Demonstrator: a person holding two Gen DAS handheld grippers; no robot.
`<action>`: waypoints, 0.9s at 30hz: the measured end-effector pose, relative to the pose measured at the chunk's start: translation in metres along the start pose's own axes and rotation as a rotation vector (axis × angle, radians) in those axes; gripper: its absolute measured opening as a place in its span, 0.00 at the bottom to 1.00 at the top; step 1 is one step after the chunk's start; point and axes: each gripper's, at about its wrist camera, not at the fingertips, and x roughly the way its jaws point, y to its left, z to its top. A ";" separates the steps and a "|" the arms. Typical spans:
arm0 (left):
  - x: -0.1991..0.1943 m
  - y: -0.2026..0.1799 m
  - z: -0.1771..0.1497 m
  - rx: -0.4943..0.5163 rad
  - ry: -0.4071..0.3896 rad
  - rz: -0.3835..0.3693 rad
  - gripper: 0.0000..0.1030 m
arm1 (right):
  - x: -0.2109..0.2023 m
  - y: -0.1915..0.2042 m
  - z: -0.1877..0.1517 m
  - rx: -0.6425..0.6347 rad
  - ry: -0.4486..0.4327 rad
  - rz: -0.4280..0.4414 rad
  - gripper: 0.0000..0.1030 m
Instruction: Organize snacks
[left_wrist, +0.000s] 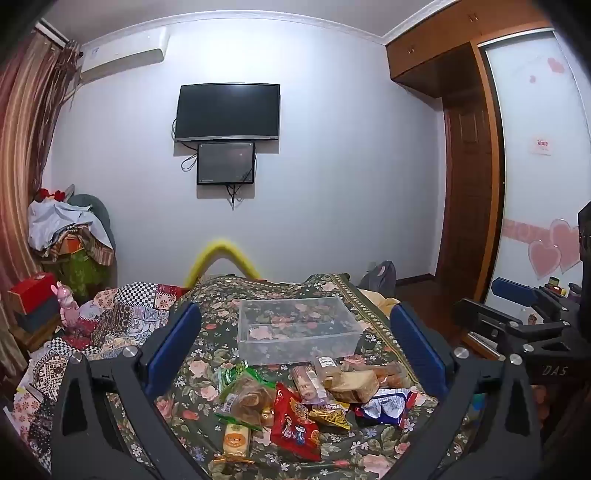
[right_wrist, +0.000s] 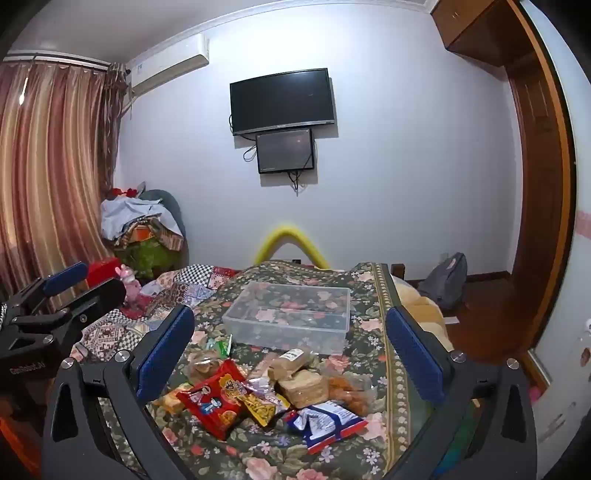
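A pile of snack packets lies on a floral bedspread (left_wrist: 207, 295). It includes a red packet (left_wrist: 295, 424) (right_wrist: 212, 404), a yellow packet (left_wrist: 330, 413) (right_wrist: 260, 406), a blue-and-white packet (left_wrist: 388, 404) (right_wrist: 325, 422), and clear bags of pastries (left_wrist: 247, 397) (right_wrist: 303, 386). An empty clear plastic box (left_wrist: 295, 328) (right_wrist: 291, 314) stands just beyond the pile. My left gripper (left_wrist: 295, 339) is open and empty above the pile. My right gripper (right_wrist: 291, 347) is open and empty, beside it; it also shows at the right of the left wrist view (left_wrist: 517, 295).
A patchwork quilt (left_wrist: 122, 314) lies to the left. A pink toy (left_wrist: 68, 306) and boxes stand by the curtain (right_wrist: 48, 166). A yellow foam arch (left_wrist: 221, 258) is at the bed's far end. The bed's right edge drops to a wooden floor with a grey bag (right_wrist: 443, 280).
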 end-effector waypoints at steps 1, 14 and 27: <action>0.000 -0.001 0.000 0.004 -0.003 0.004 1.00 | 0.000 0.000 0.000 0.001 0.001 0.000 1.00; 0.003 0.003 -0.003 -0.035 0.000 0.019 1.00 | 0.006 0.006 -0.002 0.004 0.010 0.002 1.00; 0.001 0.007 -0.003 -0.047 0.003 0.039 1.00 | 0.002 0.002 -0.002 0.011 0.012 -0.014 1.00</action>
